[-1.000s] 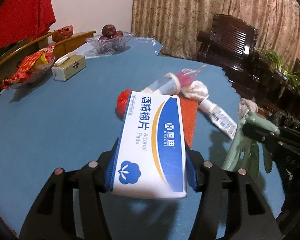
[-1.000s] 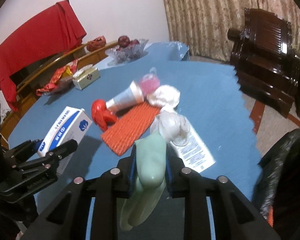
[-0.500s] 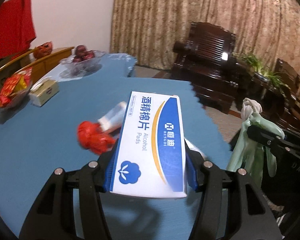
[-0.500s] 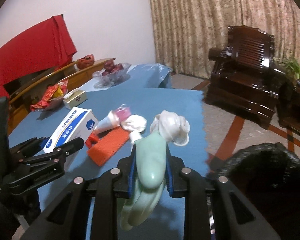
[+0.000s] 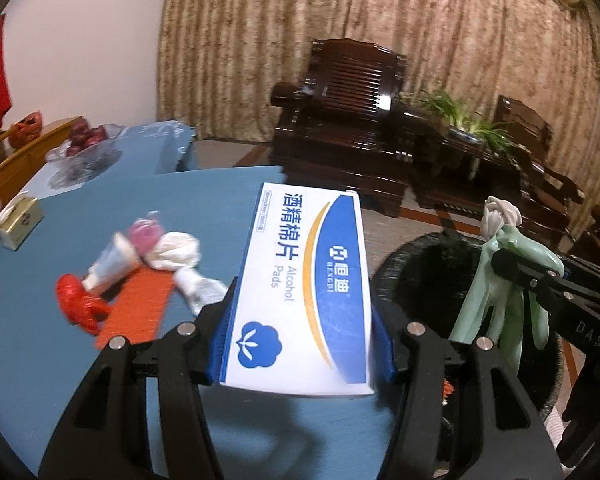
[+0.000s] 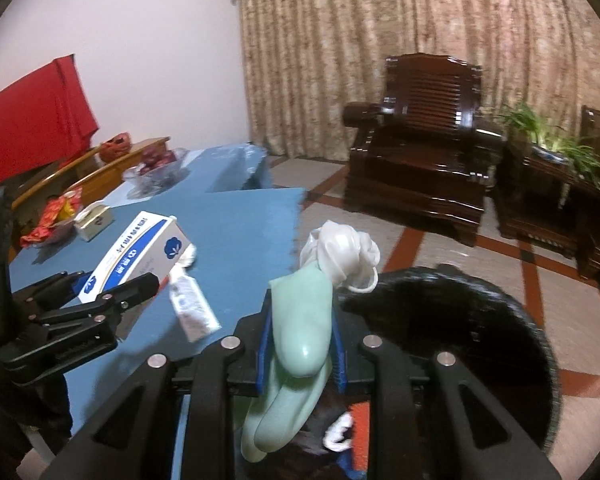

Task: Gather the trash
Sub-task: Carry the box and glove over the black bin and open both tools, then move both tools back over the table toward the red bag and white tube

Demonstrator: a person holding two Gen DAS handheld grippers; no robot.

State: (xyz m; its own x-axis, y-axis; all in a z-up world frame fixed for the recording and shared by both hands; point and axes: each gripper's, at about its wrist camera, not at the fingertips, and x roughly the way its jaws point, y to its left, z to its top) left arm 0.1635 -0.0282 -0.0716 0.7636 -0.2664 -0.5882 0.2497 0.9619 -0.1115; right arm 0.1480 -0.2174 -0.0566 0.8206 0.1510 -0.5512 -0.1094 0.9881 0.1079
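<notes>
Left hand-held gripper (image 5: 300, 344) clamped on the alcohol pads box (image 5: 304, 292) over the blue counter (image 5: 28, 340) edge, right hand-held gripper (image 6: 300, 344) pinching a green rubber glove (image 6: 296, 344) dangling over the black trash bin (image 6: 480, 320), leftover trash (image 5: 140, 264) sitting on the counter.

Black trash bin (image 6: 452, 320): near rim hidden behind right gripper (image 6: 300, 354), contents mostly dark, a white and orange scrap unclear. Beside bin, red item (image 5: 78, 306) and tube (image 5: 108, 266) on blue table (image 5: 40, 320) motion-blurred. Green glove (image 6: 296, 344) fingertips cut by gripper body.
</notes>
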